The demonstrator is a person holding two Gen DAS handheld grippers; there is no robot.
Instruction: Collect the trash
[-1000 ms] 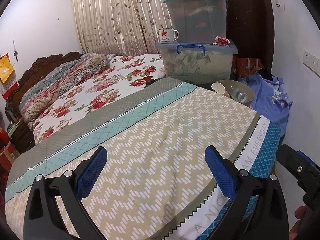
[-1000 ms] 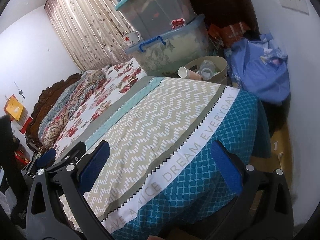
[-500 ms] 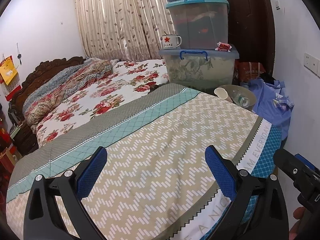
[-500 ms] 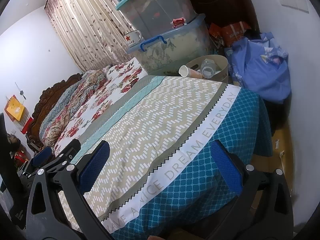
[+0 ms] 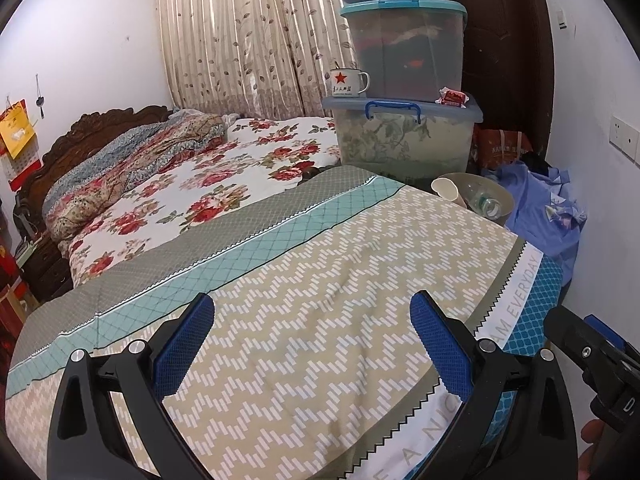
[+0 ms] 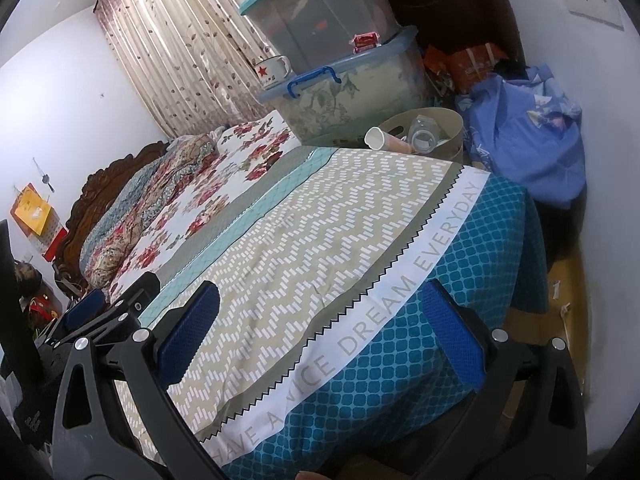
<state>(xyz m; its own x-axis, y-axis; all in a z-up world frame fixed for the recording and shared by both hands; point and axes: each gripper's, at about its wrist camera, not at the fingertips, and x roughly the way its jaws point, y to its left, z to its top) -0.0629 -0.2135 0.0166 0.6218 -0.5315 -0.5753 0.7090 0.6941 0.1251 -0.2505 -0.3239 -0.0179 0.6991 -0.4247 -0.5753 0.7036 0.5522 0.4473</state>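
Both grippers, left (image 5: 312, 336) and right (image 6: 320, 328), hung with fingers spread and empty over the bed (image 5: 320, 280), whose edge hid the bin's (image 6: 452, 128) lower half.

**A small bedroom, crowded at the far corner**

A bed (image 5: 248, 184) fills most of the room, with a carved dark wooden headboard (image 5: 60, 148) against the white left wall (image 5: 80, 52). A rose-patterned sheet (image 5: 224, 184) covers its far part, a zigzag-patterned cover (image 5: 328, 312) with a teal border the near part. Beige leaf-printed curtains (image 5: 248, 40) hang closed behind it. Clear plastic storage boxes (image 5: 404, 136) are stacked beside the curtains, in front of a dark wooden door (image 5: 504, 60). An enamel mug with a red star (image 5: 346, 82) stands on the lowest box's lid. The right wall (image 6: 600, 160) is white and carries a switch plate (image 5: 626, 142). The floor (image 6: 560, 304) beside the bed is brownish.
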